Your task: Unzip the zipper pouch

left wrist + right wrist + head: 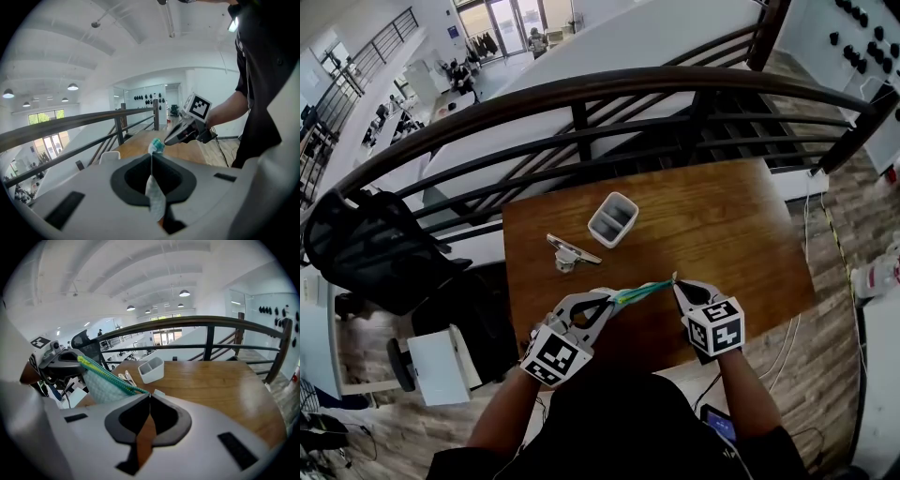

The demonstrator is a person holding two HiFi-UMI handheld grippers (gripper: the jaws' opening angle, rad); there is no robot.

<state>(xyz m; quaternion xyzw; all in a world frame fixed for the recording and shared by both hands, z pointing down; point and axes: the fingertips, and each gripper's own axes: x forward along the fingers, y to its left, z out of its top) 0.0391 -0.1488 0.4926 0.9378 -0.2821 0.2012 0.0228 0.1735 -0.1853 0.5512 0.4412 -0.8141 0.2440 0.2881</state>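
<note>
Mint-green fabric zipper pouch (643,292) with a darker green zipper along its top edge hangs in the air over the near part of the brown wooden tabletop (722,234), stretched between the two grippers and touching nothing else. The left gripper (612,302) has its jaws clenched on one end of the pouch; in the left gripper view the fabric (155,199) runs edge-on down between the closed jaws. The right gripper (677,281) has its jaws clenched on the other end, where the zipper line (112,378) runs into the jaw tips; whether they pinch the pull tab itself cannot be told. In the right gripper view the zipper looks closed along the length that shows.

Farther back on the tabletop, well apart from the pouch, stands a white plastic holder with two compartments (613,219). Just to its left lies a small silvery metal object (568,252). A dark curved metal railing (581,89) runs behind the tabletop, and a black office chair (375,248) stands off to the left.
</note>
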